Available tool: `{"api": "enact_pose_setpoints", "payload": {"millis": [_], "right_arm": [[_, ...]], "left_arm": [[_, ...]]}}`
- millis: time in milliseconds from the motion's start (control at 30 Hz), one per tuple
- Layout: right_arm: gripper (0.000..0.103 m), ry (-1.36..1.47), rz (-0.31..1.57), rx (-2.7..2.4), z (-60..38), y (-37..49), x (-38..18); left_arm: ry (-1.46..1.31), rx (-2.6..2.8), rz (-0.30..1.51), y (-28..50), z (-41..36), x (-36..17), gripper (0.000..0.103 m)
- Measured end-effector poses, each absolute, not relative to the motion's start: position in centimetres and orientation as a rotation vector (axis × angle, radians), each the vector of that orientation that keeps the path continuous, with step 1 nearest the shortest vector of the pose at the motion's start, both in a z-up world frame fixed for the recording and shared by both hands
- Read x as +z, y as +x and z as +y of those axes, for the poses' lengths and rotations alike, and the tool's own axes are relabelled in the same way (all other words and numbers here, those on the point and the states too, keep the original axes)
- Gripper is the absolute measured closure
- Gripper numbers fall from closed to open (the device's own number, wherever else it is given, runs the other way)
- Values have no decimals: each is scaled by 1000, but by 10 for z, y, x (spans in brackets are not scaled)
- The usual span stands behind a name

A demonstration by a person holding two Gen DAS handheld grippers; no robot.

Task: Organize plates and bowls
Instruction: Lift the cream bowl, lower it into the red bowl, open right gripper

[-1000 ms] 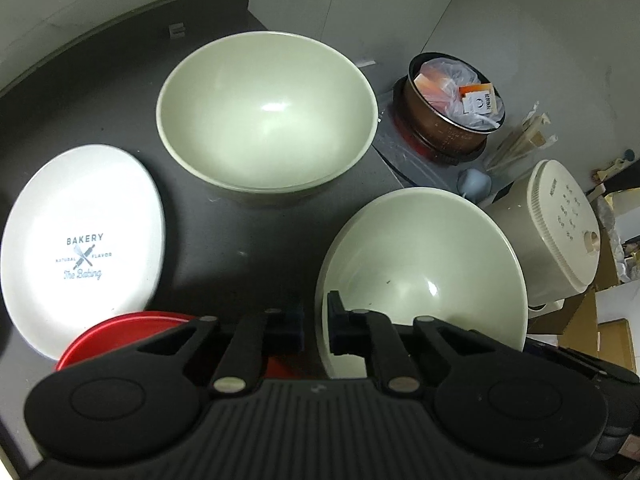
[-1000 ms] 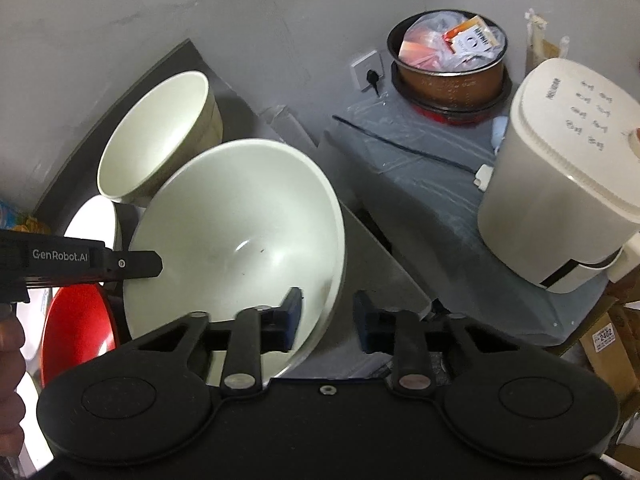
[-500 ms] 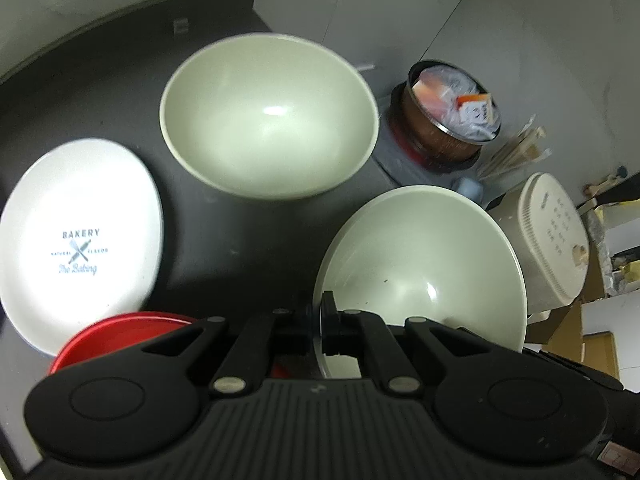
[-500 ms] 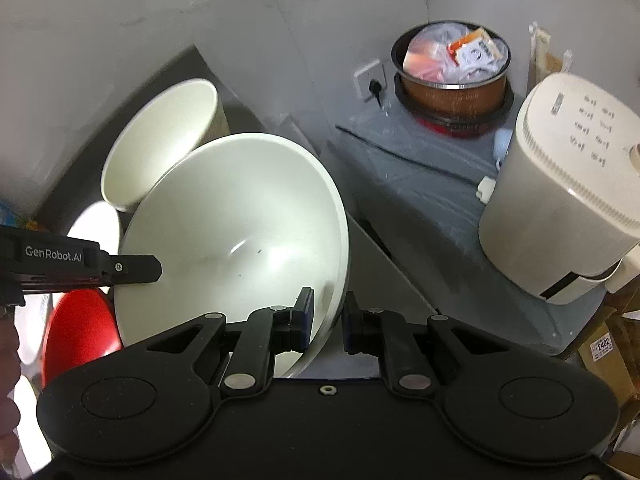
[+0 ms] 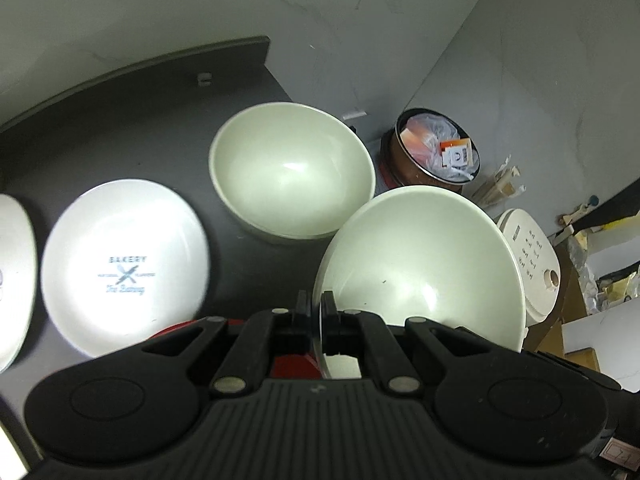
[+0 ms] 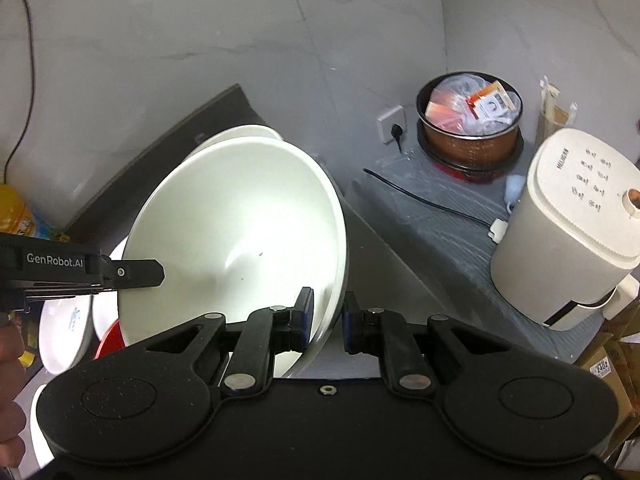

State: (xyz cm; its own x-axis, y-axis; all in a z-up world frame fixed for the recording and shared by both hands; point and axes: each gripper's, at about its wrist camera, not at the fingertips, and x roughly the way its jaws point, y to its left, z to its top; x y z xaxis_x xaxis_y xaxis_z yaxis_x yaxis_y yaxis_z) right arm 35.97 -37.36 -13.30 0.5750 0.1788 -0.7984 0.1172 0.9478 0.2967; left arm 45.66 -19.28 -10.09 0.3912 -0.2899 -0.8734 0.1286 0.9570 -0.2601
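Since a second ago, your left gripper (image 5: 316, 312) has closed: the jaws that stood apart at the near rim of the wide bowl (image 5: 420, 264) are now pinched together on that rim. Your right gripper (image 6: 326, 316) straddles the opposite edge of the same bowl (image 6: 236, 236), one finger inside and one outside, with a small gap showing on the outer side, so you cannot call it a firm clamp yet. Both views have pulled back and up from the dark counter (image 5: 120, 120), and the bowl sits tilted with its far rim overlapping the deeper bowl (image 5: 292, 172), which suggests you have it lifted rather than resting flat.

That puts you in the carrying step: the wide bowl is held between your two tools, above and just beside the deeper bowl. The printed white plate (image 5: 124, 256) lies flat to the left, with another white plate (image 5: 12, 276) at the frame edge and a red plate (image 5: 292, 364) mostly hidden under your left tool. Nesting or stacking the bowls looks like the likely next move; mind the thin rim slipping if the right side stays loose.
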Motion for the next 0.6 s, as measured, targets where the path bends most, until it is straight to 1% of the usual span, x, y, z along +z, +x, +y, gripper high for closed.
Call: {"api": "enact_pose_setpoints", "payload": {"millis": [233,600], "right_arm": [[88,299,927,58,-352,349,-120],[88,275,936,88,-323,336,-115]], "left_arm": [[-189,-238,1114,436,-165,-90,100],[-226,-202,1099,416,-132,-85,100]]}}
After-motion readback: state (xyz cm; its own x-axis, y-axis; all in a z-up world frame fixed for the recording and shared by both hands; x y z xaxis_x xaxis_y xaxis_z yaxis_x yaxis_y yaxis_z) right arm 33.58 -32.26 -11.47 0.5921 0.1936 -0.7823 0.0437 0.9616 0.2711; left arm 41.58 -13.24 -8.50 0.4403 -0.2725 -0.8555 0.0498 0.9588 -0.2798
